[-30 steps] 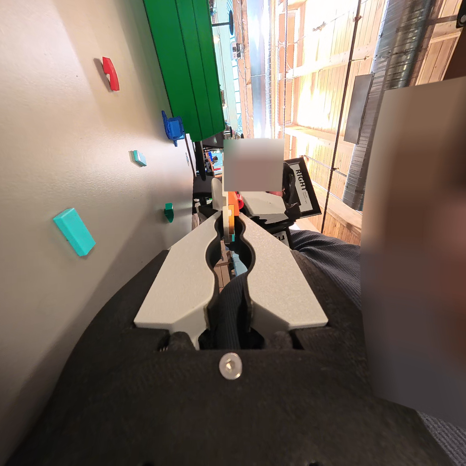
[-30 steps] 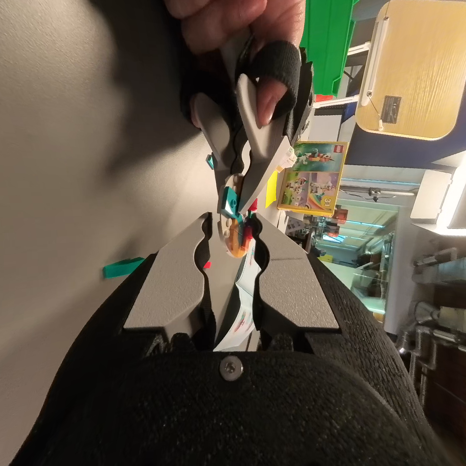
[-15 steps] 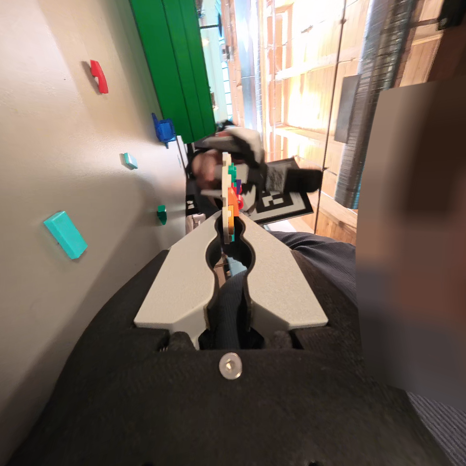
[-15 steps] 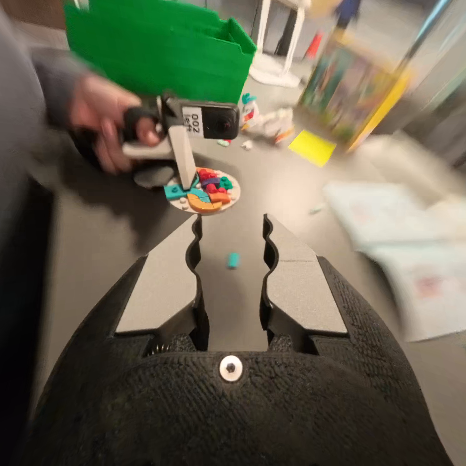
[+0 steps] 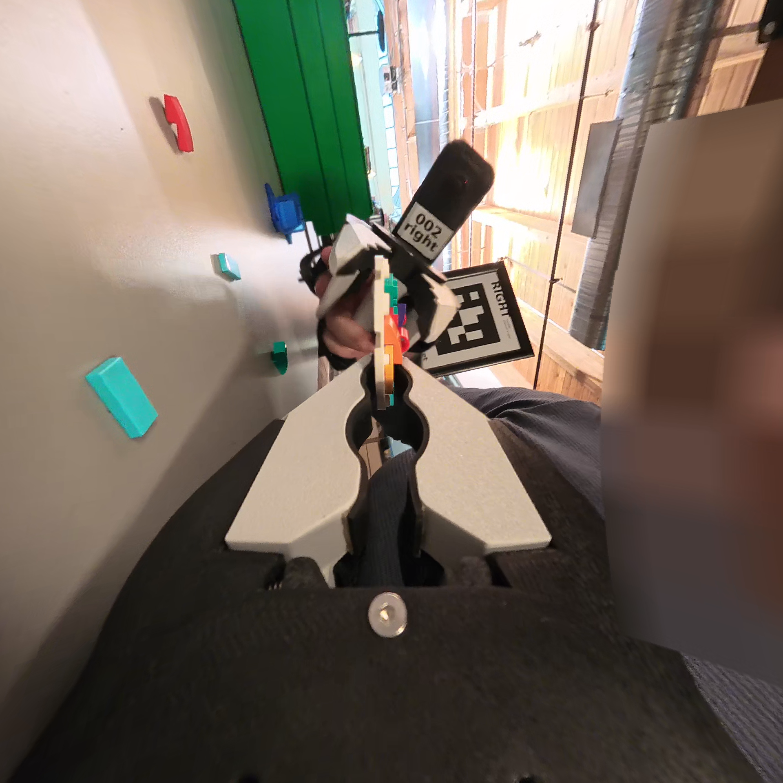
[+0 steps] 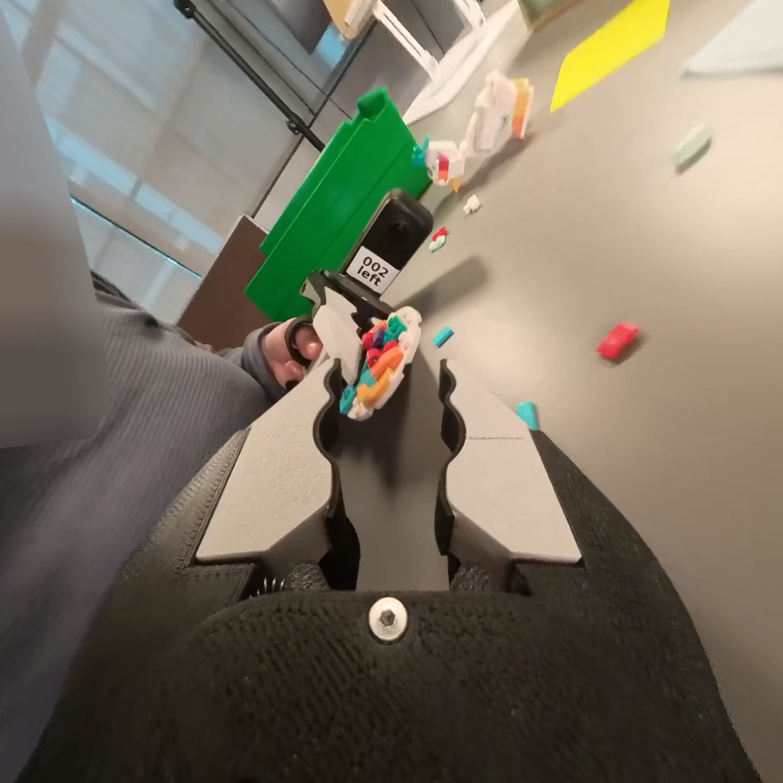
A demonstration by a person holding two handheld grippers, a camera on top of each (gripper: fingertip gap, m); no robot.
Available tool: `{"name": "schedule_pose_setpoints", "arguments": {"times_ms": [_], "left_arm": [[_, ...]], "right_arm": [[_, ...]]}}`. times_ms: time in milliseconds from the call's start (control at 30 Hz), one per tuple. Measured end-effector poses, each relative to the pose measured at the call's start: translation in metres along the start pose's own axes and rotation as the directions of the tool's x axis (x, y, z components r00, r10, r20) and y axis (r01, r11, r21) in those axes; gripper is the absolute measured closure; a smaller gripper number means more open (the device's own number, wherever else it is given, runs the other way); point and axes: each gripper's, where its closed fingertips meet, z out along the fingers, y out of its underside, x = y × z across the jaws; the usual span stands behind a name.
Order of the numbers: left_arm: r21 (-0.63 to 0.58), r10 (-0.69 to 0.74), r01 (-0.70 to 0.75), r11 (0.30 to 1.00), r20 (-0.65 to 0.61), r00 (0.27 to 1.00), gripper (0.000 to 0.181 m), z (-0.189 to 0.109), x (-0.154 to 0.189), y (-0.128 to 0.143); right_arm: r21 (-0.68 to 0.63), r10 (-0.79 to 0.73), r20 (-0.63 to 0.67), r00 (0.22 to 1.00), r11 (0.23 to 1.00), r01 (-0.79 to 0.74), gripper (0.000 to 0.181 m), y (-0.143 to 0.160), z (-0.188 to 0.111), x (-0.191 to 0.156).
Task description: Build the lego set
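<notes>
A round white lego plate (image 5: 383,339) with orange, teal, red and purple pieces on it is held edge-on in my left gripper (image 5: 384,375), which is shut on its near rim. In the right wrist view the plate (image 6: 383,364) shows its studded face, tilted, above the table. My right gripper (image 6: 389,367) is open and empty, with the plate just past its fingertips, nearer the left finger. In the left wrist view the right gripper (image 5: 390,292) faces me with its jaws spread on either side of the plate's far rim.
Loose pieces lie on the grey table (image 6: 551,262): a red brick (image 6: 617,340), a teal tile (image 6: 442,337), a teal wedge (image 6: 527,413). A green bin (image 6: 339,212), a white lego model (image 6: 478,127) and a yellow sheet (image 6: 610,55) are farther off. A person's grey sleeve (image 6: 127,402) is at left. The tips of both grippers are at nearly the same place. My right gripper's tips are some 7 centimetres from the red brick (image 6: 617,340).
My right gripper swung away over the table half a second ago and has come back to the plate, still open. My left gripper has kept the plate held.
</notes>
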Motion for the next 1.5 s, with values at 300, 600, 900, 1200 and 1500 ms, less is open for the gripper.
{"name": "schedule_pose_setpoints", "arguments": {"times_ms": [300, 600, 900, 1200, 1500], "left_arm": [[-0.043, 0.029, -0.026, 0.999, 0.056, 0.998, 0.176, 0.004, -0.007, 0.007], [-0.084, 0.045, -0.041, 0.996, 0.047, 0.998, 0.176, 0.005, -0.005, 0.014], [-0.153, 0.049, -0.043, 0.987, 0.037, 0.998, 0.176, 0.008, -0.004, 0.024], [-0.155, 0.039, -0.026, 0.988, 0.081, 0.996, 0.176, 0.009, -0.011, 0.024], [-0.183, 0.039, -0.021, 0.983, 0.096, 0.995, 0.176, 0.011, -0.013, 0.028]], "right_arm": [[0.001, 0.164, -0.015, 0.986, 0.986, -0.164, 0.146, 0.007, 0.014, 0.001], [-0.078, 0.171, 0.037, 0.985, 0.983, -0.168, 0.161, 0.015, 0.014, -0.007], [-0.195, 0.218, 0.094, 0.971, 0.961, -0.197, 0.163, 0.025, 0.001, -0.013], [-0.138, -0.019, -0.053, 0.998, 0.990, 0.012, 0.148, 0.011, -0.015, 0.002], [-0.383, -0.633, -0.003, 0.774, 0.716, 0.584, 0.161, 0.019, -0.015, -0.019]]}}
